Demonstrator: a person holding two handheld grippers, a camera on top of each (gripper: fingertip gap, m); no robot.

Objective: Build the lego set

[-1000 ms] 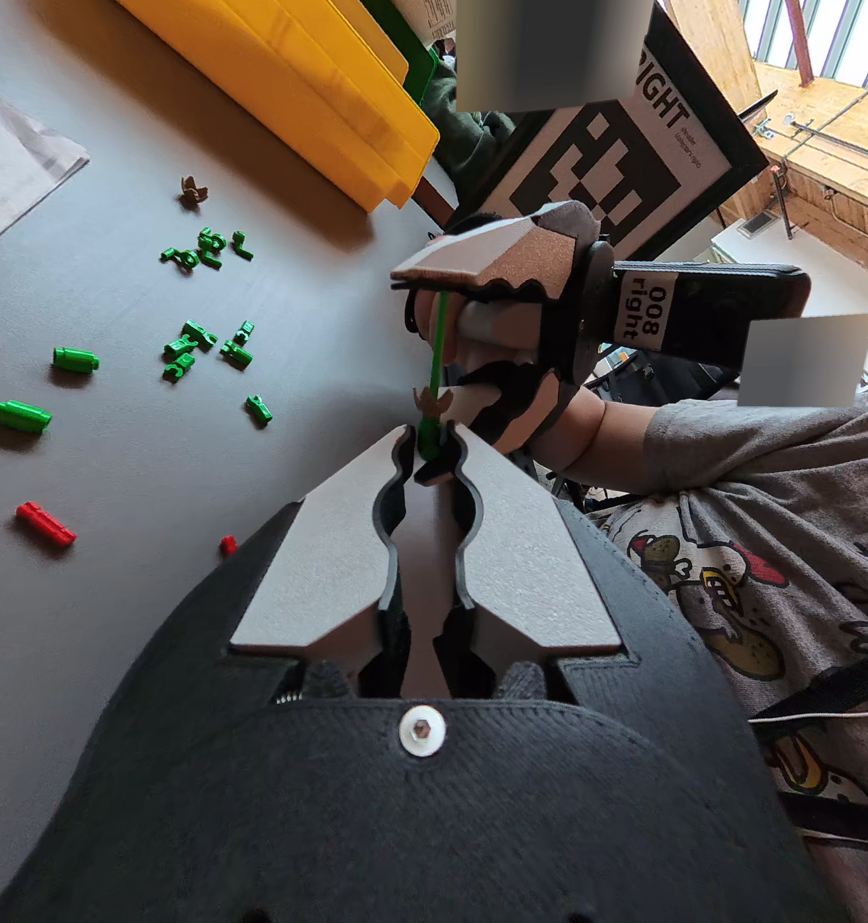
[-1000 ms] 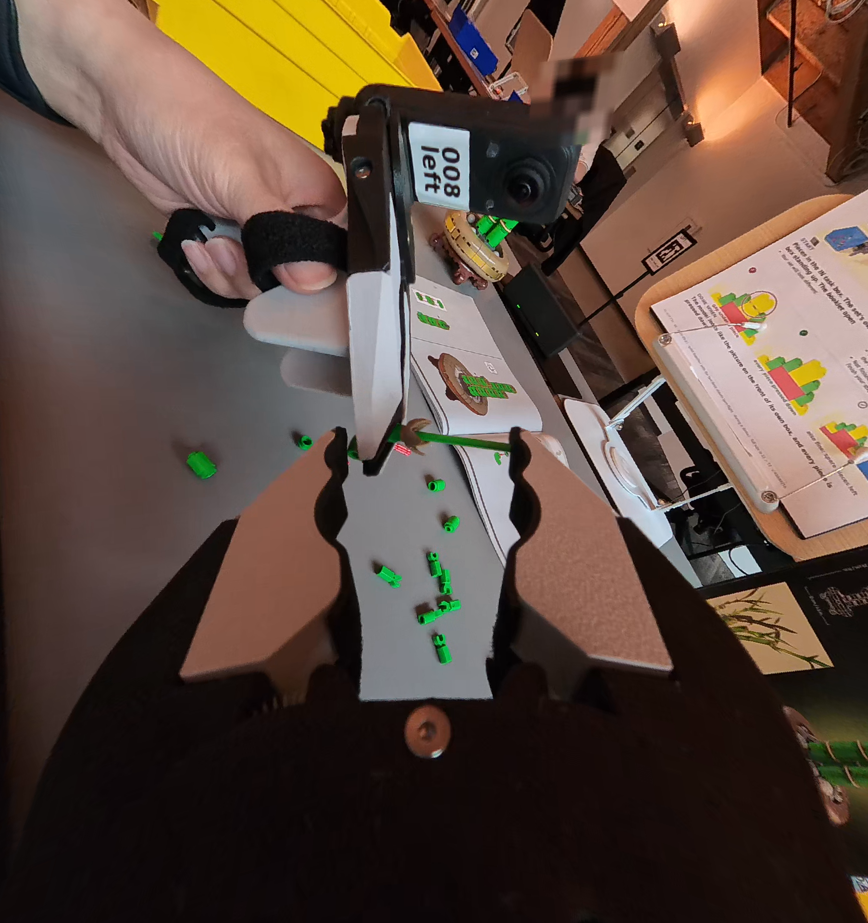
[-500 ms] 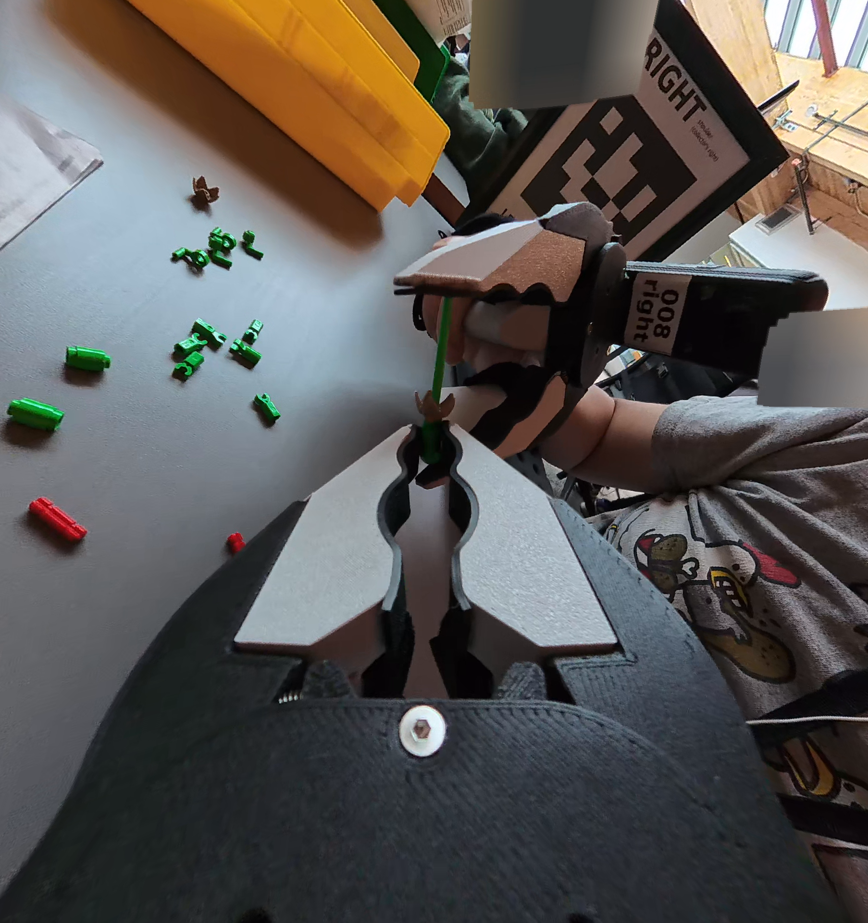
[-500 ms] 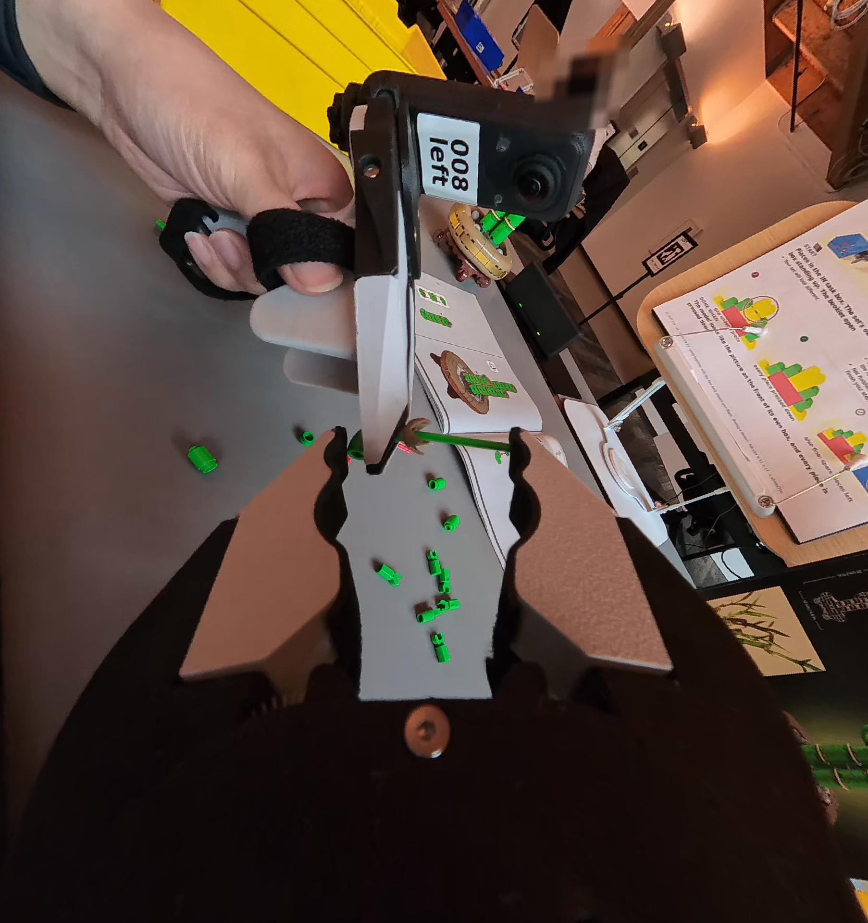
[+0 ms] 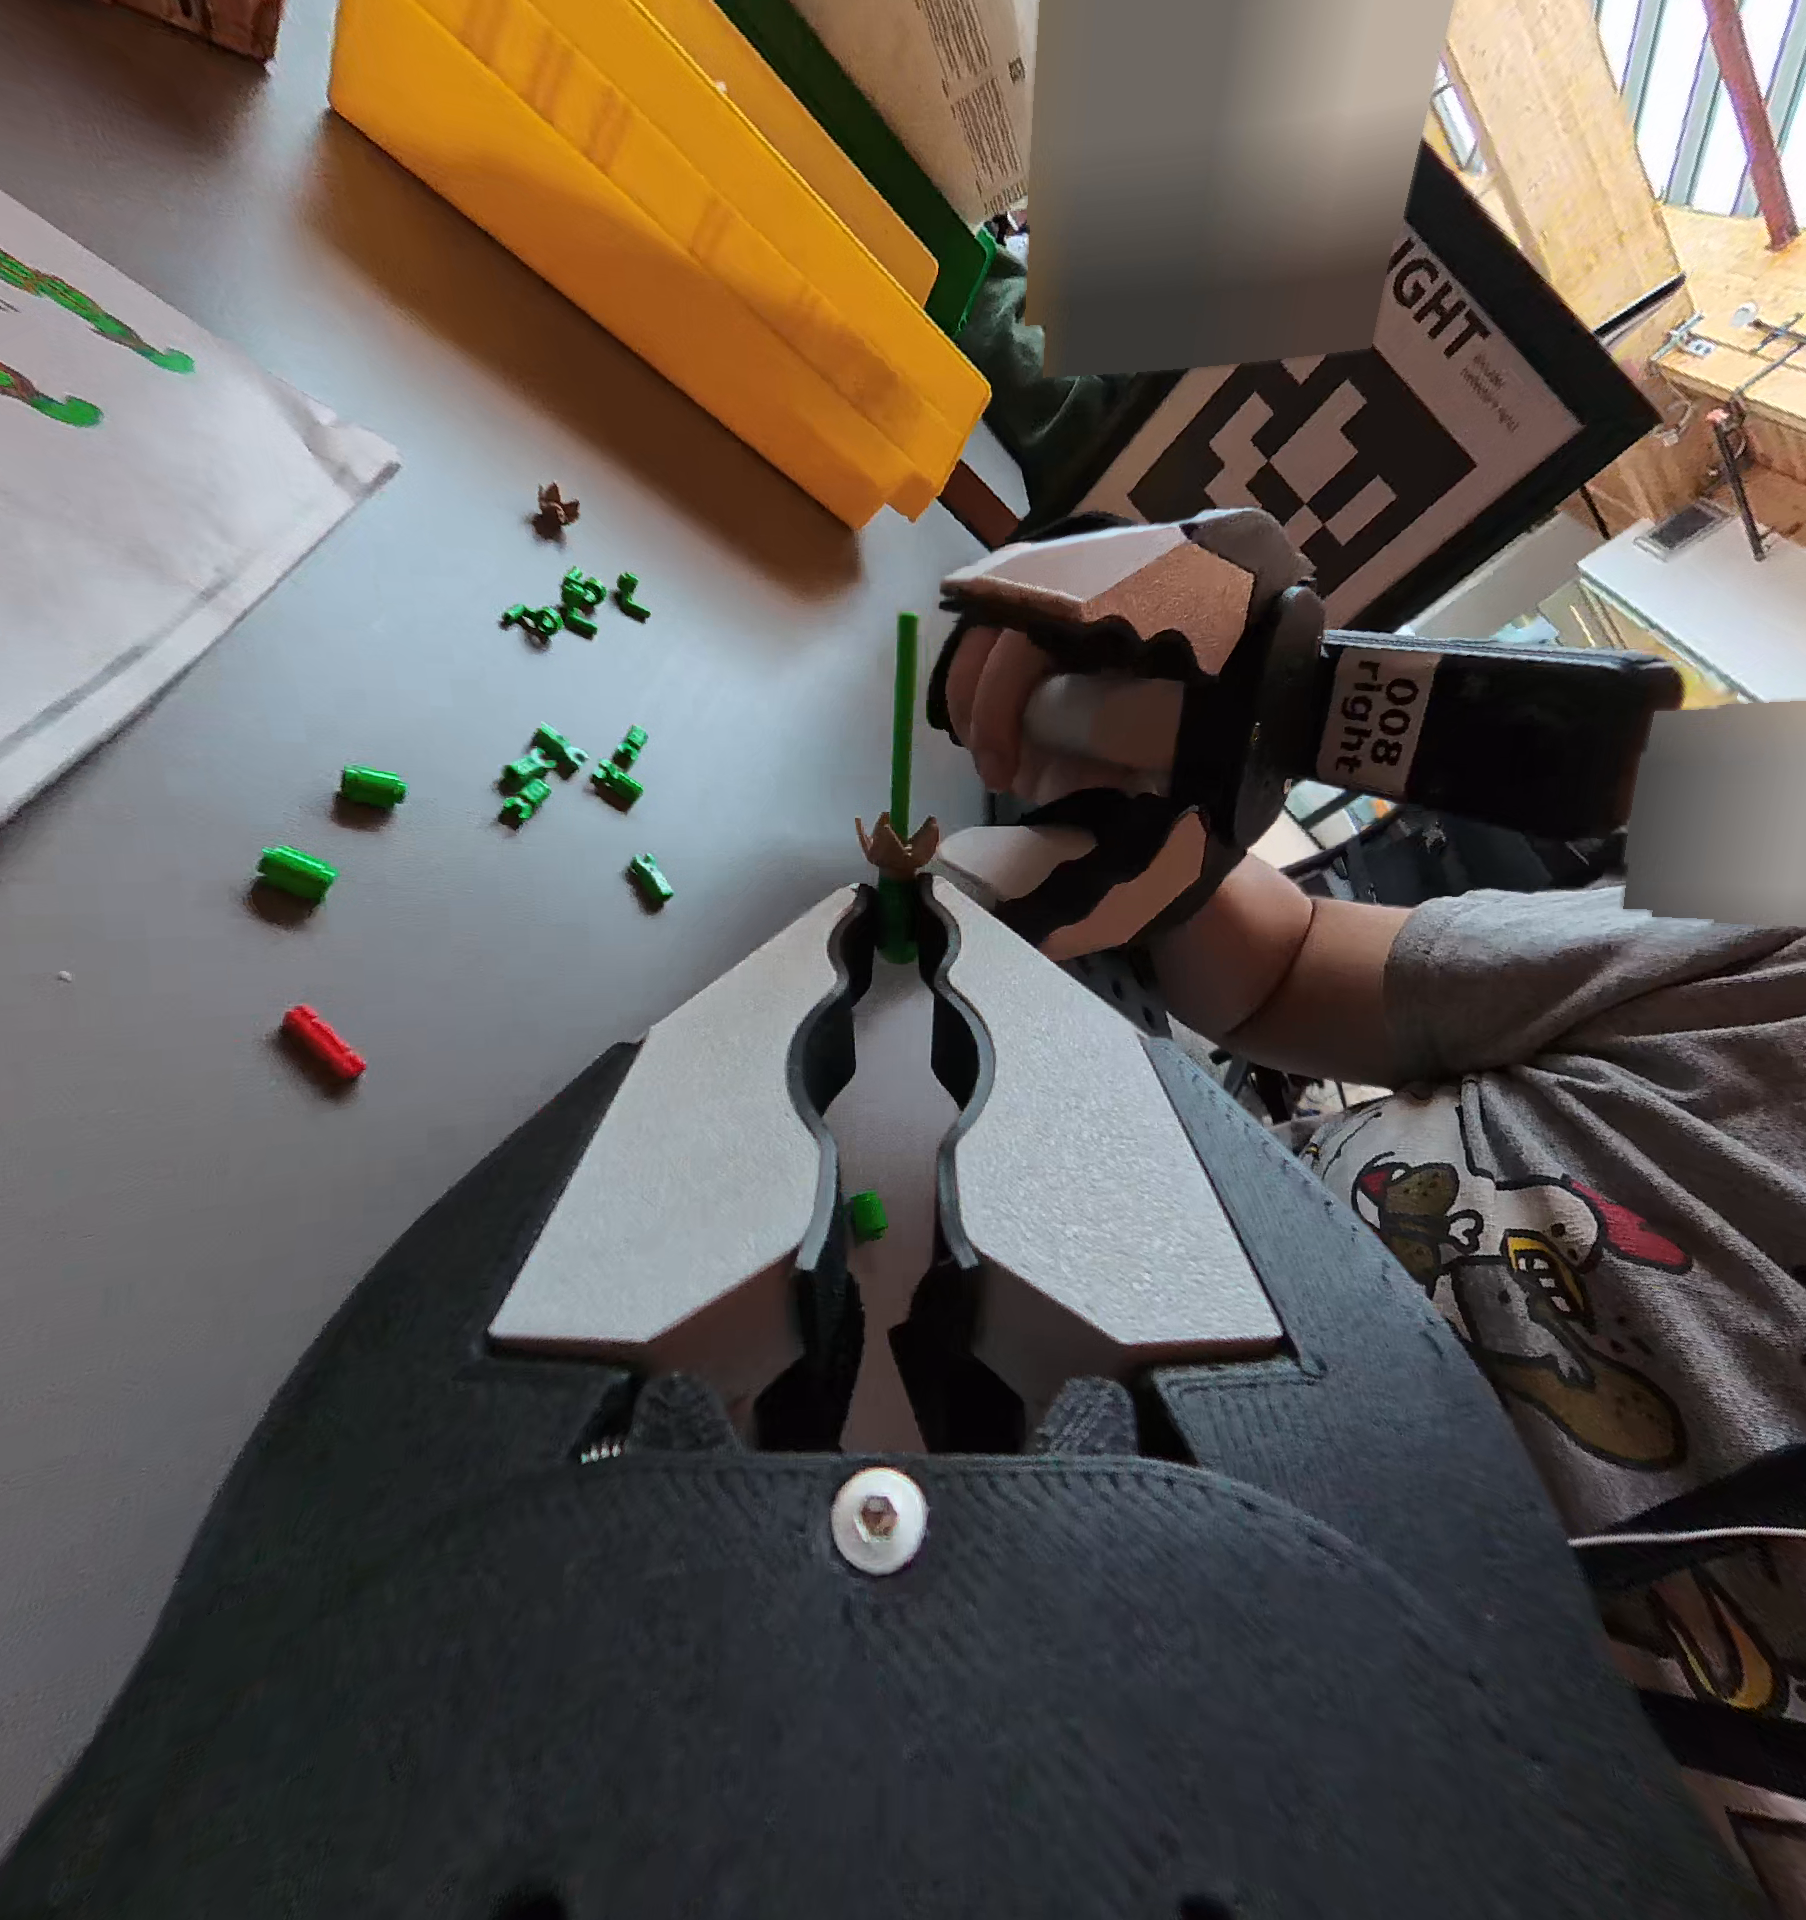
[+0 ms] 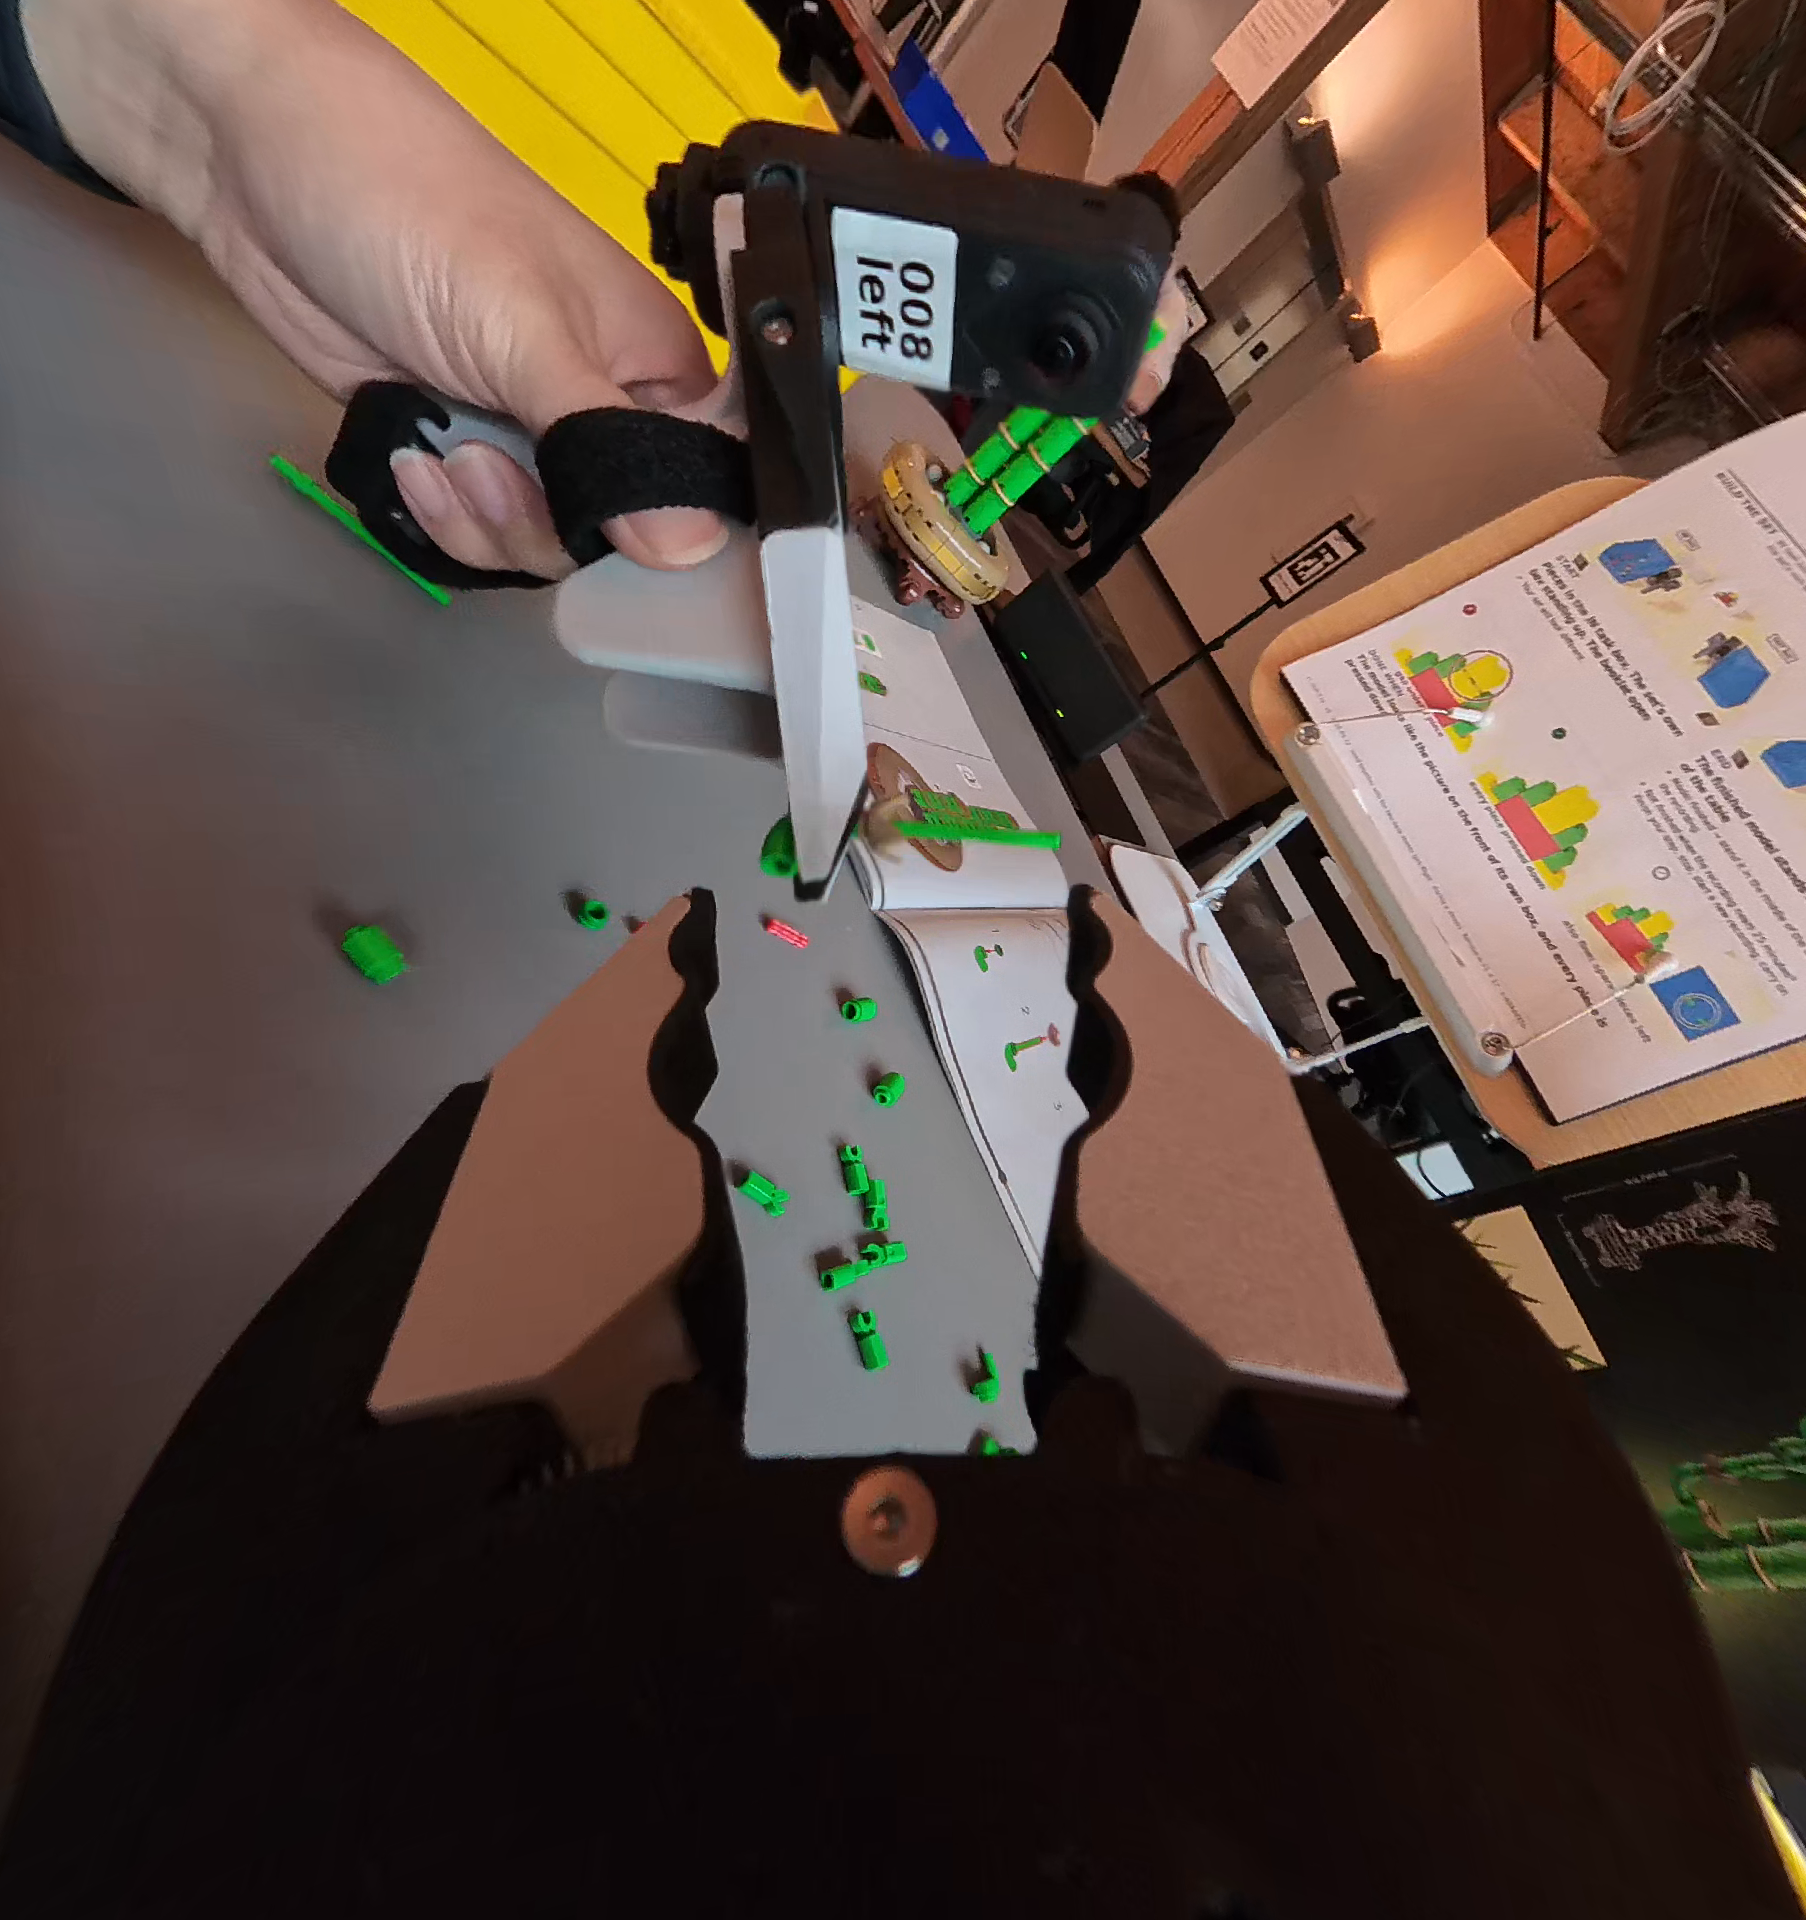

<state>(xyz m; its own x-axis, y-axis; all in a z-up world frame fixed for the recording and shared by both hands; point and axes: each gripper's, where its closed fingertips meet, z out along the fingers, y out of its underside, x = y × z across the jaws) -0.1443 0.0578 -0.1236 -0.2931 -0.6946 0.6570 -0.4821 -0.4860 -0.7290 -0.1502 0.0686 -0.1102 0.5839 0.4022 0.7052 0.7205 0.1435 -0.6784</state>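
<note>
Green rod (image 5: pixel 904 727) points straight out from the left gripper (image 5: pixel 896 914).

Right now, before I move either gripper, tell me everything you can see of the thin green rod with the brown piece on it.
The green rod is a thin, straight, plastic-looking stick. A small brown spiky collar sits around it near its lower end, just beyond the fingertips. Its thicker green base is pinched between the tips of the left gripper, held off the table. The far end is free: the open right gripper is close by but not touching it.
</note>
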